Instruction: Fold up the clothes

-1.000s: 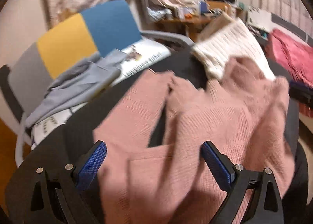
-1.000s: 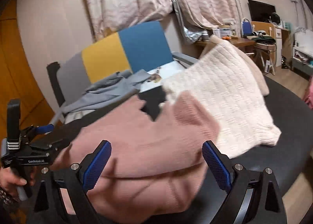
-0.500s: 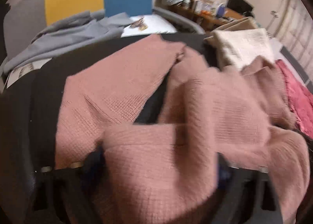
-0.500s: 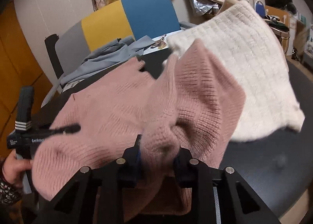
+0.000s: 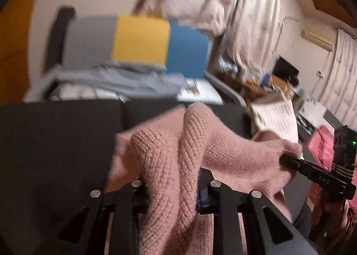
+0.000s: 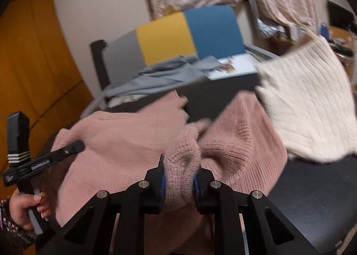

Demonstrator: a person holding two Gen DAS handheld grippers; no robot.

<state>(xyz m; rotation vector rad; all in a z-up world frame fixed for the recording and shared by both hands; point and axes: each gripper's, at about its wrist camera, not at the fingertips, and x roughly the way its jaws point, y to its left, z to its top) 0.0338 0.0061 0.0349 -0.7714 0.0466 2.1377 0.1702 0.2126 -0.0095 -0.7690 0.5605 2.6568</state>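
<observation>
A pink knit sweater [image 5: 234,154] [image 6: 125,134] lies bunched on the dark round table [image 5: 55,143] [image 6: 312,199]. My left gripper [image 5: 171,190] is shut on a thick fold of it, and the fabric bulges up between the fingers. My right gripper [image 6: 179,179] is shut on another bunch of the same sweater. Each gripper shows in the other's view: the right one [image 5: 290,162] at the sweater's right edge, the left one [image 6: 75,144] at its left edge, held by a hand [image 6: 24,208].
A cream knit sweater [image 6: 308,107] [image 5: 279,119] lies on the table's far right. Behind the table stands a chair with grey, yellow and blue panels [image 6: 178,34] [image 5: 138,38], carrying grey cloth [image 6: 160,74]. A red cloth [image 5: 321,143] lies at right.
Both grippers went from open to shut on the pink sweater, the right one first. The sweater is now gathered and lifted into folds between them.
</observation>
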